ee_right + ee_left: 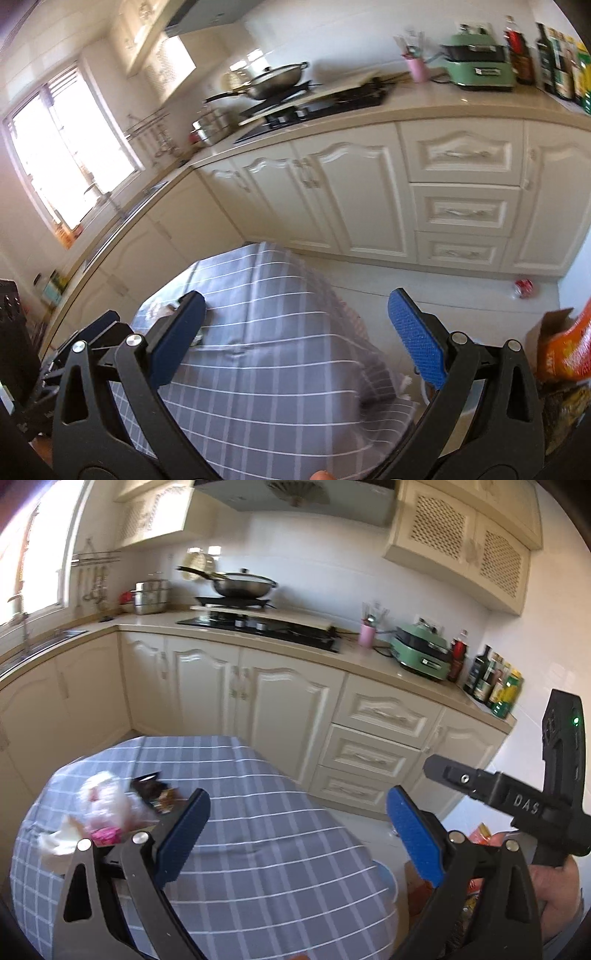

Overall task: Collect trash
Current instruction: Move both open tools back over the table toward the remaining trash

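From the left wrist, the left gripper (295, 834) hangs with jaws apart over the checked tablecloth (266, 849); the trash pile (110, 808) lies left of it. From the right wrist, the right gripper (295, 343) also gapes, empty, beside an orange bag (569, 350).

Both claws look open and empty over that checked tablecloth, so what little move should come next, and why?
Probably swing the left gripper to its left and down toward the wrapper pile at the edge of the tablecloth. Both it and the right gripper are open and hold nothing, and that blurred heap of pale plastic, pink and dark wrappers is the only rubbish seen on the cloth, nearest the left one.
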The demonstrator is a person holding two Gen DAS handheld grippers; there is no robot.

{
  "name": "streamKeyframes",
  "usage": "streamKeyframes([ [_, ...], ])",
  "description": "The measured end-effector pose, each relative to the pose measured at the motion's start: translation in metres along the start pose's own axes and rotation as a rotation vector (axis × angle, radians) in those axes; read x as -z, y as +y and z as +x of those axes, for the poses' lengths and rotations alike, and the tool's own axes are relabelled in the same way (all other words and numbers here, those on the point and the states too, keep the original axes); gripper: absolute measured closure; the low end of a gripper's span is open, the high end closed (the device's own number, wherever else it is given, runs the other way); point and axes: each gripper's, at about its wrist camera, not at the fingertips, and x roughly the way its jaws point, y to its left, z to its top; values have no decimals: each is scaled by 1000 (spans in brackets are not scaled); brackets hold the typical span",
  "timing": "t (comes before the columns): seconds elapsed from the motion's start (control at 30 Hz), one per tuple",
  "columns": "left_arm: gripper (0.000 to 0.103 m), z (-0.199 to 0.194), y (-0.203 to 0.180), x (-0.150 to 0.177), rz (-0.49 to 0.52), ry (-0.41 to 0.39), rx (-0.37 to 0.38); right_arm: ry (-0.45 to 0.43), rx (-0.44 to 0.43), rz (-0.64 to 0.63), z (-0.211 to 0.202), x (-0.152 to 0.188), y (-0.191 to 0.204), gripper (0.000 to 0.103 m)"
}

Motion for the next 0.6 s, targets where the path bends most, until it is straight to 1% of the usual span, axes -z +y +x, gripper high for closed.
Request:
streamKeyframes([
  [0.1, 9, -16, 19, 4, -9, -22, -44, 9, -31, -34, 6, 1, 24, 6],
  [0.17, 9, -28, 34, 6, -10, -37, -92, 15, -52, -61, 9, 3, 41, 6],
  [0.23, 9, -39, 45, 9, -20, -46, -121, 21, -68, -83, 13, 6, 54, 6],
  [0.37, 9, -63, 76, 19, -43, -68, -199, 51, -106, -146, 25, 16, 89, 6],
  [0.47, 8, -75, 103, 29, -67, -69, -255, 81, -123, -193, 39, 26, 113, 6],
  [0.6, 8, -81, 136, 43, -113, -54, -306, 135, -150, -246, 63, 41, 144, 6],
])
